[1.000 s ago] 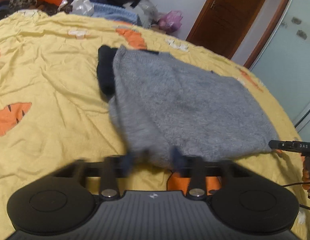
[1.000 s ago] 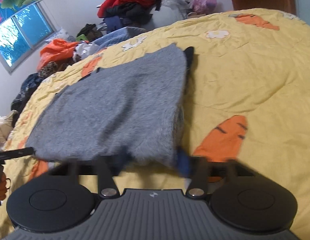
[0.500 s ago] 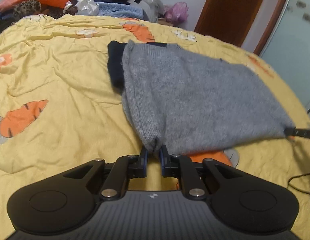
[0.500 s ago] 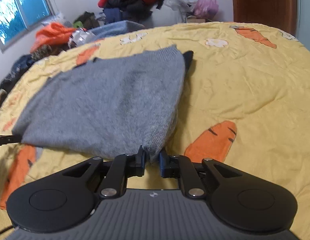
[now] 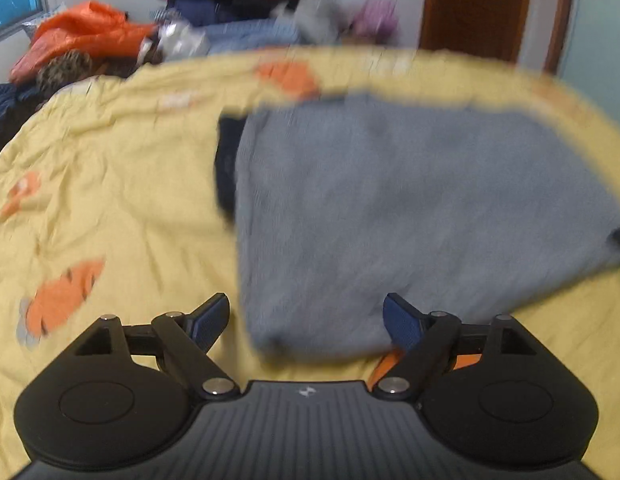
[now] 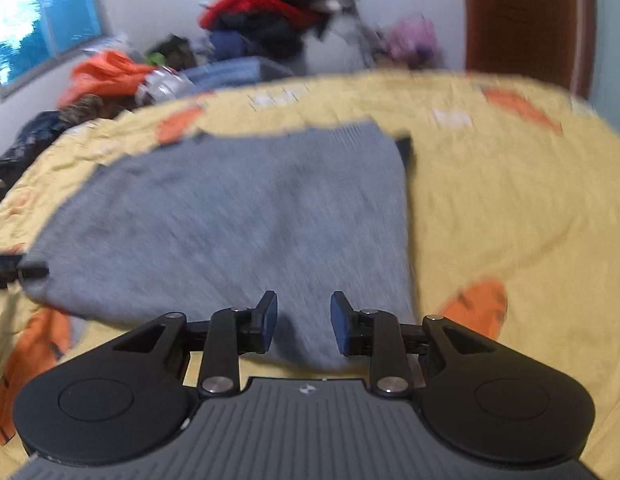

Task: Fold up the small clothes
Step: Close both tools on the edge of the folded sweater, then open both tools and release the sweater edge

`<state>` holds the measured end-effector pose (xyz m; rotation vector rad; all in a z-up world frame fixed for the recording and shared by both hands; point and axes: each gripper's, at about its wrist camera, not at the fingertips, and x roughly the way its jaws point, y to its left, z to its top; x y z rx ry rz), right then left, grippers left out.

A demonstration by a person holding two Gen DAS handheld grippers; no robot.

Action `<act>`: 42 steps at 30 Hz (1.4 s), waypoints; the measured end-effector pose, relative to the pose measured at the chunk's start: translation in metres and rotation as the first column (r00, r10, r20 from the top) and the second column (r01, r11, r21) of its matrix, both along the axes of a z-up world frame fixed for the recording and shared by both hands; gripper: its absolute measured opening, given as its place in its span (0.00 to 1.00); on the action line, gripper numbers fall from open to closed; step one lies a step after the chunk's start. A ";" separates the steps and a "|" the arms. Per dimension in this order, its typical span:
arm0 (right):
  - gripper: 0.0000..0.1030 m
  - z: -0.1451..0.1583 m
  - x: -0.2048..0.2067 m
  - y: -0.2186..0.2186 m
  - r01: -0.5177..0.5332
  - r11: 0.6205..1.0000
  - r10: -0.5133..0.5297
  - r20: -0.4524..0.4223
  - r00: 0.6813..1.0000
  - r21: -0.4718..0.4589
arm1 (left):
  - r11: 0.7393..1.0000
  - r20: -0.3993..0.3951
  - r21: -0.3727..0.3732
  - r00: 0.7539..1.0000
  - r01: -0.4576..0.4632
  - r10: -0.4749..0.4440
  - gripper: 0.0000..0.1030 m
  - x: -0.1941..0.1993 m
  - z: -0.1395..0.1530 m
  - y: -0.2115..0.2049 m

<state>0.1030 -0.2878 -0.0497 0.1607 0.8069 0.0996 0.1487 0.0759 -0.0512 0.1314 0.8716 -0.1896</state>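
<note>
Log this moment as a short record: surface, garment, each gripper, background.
surface: yellow bedspread with orange carrot prints
garment: grey sweater, folded flat on the bedspread; a dark piece sticks out from under its far left edge
left gripper: jaws opening, wide apart; the sweater's near corner lies between them, pads clear of it
right gripper: jaws opening, over the sweater's near edge, pads not pressing it
background: clothes pile by the wall, window, brown door
</note>
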 end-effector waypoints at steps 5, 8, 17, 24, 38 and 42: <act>0.59 0.016 -0.018 0.008 -0.015 0.994 0.024 0.085 0.996 -0.111 | 0.998 0.022 -0.051 0.999 -0.035 0.036 0.82 -0.013 0.005 0.010; 0.60 0.005 -0.010 0.010 -0.023 0.990 0.025 0.011 1.000 -0.140 | 0.999 0.011 -0.032 0.999 -0.042 0.042 0.82 -0.015 0.005 0.008; 0.62 0.011 -0.019 0.026 -0.036 0.988 0.042 0.037 0.998 -0.149 | 1.000 0.025 0.001 0.999 -0.031 0.031 0.83 -0.025 0.010 0.001; 0.63 0.005 -0.025 0.030 -0.038 0.981 0.040 0.005 0.999 -0.190 | 1.000 0.032 0.018 0.999 -0.013 0.013 0.83 -0.031 0.012 0.000; 0.80 0.047 -0.034 0.088 -0.113 0.974 0.144 0.147 0.979 -0.198 | 0.998 0.072 0.034 0.997 -0.043 0.041 0.83 -0.018 0.028 0.013; 0.81 0.051 -0.034 0.116 -0.154 0.960 0.195 0.162 0.967 -0.235 | 0.999 0.101 0.008 0.994 -0.036 0.035 0.83 -0.005 0.040 0.021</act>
